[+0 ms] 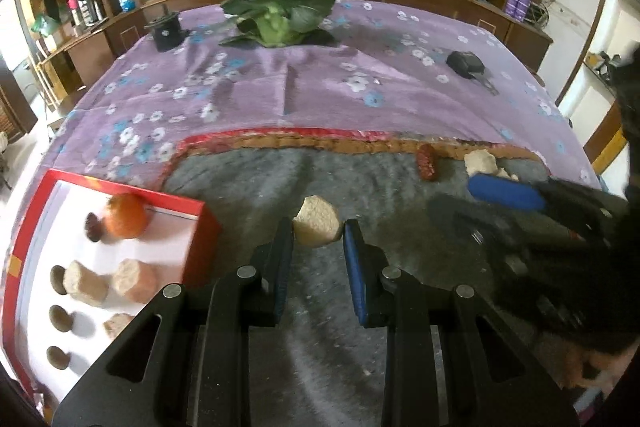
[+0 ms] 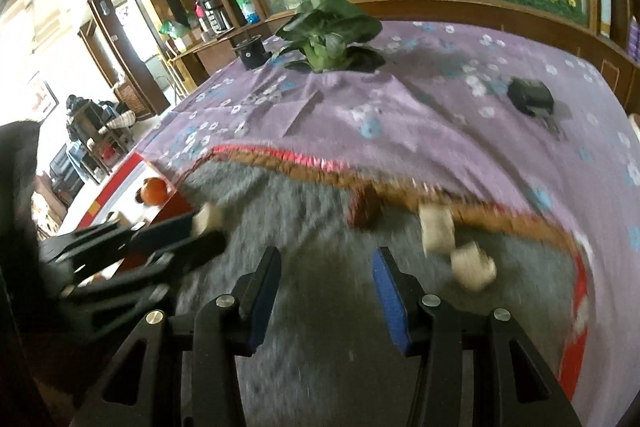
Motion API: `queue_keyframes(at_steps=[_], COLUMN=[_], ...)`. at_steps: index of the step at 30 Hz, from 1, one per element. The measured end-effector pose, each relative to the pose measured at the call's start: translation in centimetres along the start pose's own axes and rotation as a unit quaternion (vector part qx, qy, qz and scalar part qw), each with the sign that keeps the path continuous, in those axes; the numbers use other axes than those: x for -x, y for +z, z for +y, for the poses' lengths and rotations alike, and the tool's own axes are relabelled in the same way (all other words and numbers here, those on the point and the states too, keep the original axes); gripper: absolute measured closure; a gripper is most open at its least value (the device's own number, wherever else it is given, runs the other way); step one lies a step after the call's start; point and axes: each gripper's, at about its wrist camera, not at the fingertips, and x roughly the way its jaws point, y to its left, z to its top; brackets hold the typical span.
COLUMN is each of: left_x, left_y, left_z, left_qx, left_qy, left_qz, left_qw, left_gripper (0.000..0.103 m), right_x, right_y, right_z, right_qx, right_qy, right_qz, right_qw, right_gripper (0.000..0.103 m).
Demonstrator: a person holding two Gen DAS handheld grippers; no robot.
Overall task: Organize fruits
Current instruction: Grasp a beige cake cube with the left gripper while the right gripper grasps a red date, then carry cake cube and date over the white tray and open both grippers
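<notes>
My left gripper (image 1: pixel 318 231) is shut on a pale beige fruit chunk (image 1: pixel 317 227), held over the grey mat; it also shows in the right wrist view (image 2: pixel 208 217). A red tray (image 1: pixel 202 223) at the left holds an orange (image 1: pixel 126 215), a dark date (image 1: pixel 93 227), several beige chunks (image 1: pixel 86 283) and brown round pieces (image 1: pixel 60 319). On the mat's far edge lie a red date (image 1: pixel 426 163) and two beige chunks (image 2: pixel 436 229) (image 2: pixel 474 265). My right gripper (image 2: pixel 326 259) is open and empty above the mat, the chunks to its right.
A purple flowered cloth (image 1: pixel 320 83) covers the table, with a grey mat (image 1: pixel 280 179) on its near part. A leafy green plant (image 1: pixel 278 7), a black cup (image 1: pixel 166 31) and a black car key (image 1: pixel 466 63) lie farther back. A cabinet stands behind.
</notes>
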Motion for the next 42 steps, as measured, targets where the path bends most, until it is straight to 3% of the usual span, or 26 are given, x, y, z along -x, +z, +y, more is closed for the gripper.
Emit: queue_keyframes(at_steps=[5,10,24,42], left_x=[0.4,0.3,1.7,6.6], left_y=[0.2,0.2,-0.3,-2.3], left_z=[0.9,1.3,1.6,6.4], left_qx=[0.001,0.004,0.007,0.04], left_qy=[0.0,0.0,0.006,0.051], left_qz=[-0.006,-0.006,-0.015,-0.043], left_qw=[1.0,1.0,0.9998,0.997], left_gripper=[0.079,0.079,0.079,0.078], right_x=[-2.5,-3.6,1.6,4.0], right_y=[1.5,1.8,-0.6,-1.9], right_z=[-0.4,-0.6,1.5,10.1], right_qx=[-0.001,0.022,0.017,0.065], right_qy=[-0.046,-0.074,-0.025,0.033], right_qz=[0.012,0.019,-0.019,-0.035], right_qw=[0.999,0.997,0.999,0.997], right_gripper=[0.056,0.079,0.082,0.083])
